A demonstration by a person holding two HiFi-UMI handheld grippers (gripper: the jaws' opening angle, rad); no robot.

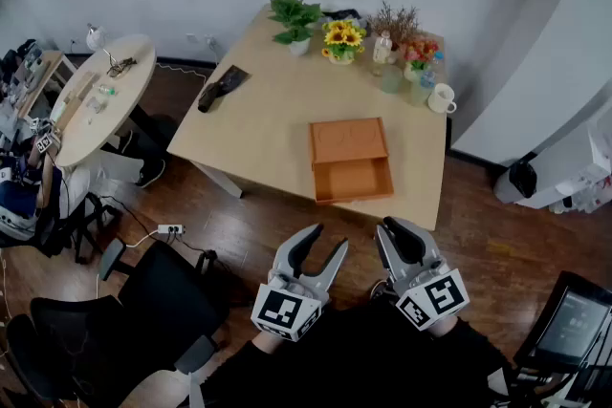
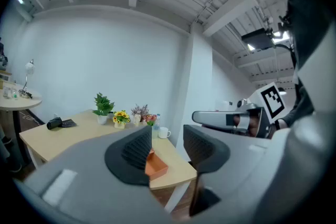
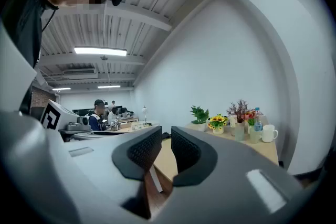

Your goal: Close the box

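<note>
**Box open on the table, both jaws empty and held back**

The wooden table (image 1: pixel 277 119) stands ahead of both pairs of jaws, and neither reaches over its near edge. The orange box (image 1: pixel 350 160) lies on the table straight ahead of the jaws, well apart from them. Its lid is laid back flat on the far side and its open tray is toward the jaws.

The left gripper (image 1: pixel 327 239) has its jaws apart with nothing between them. In the left gripper view the box shows beyond the gap.

The right gripper (image 1: pixel 397 226) has its jaws nearly together, with a narrow gap and nothing in it.

Beyond the box, farthest from the jaws, stand a potted plant (image 1: pixel 295 19), sunflowers (image 1: pixel 343 39) and a white mug (image 1: pixel 442 97).
</note>
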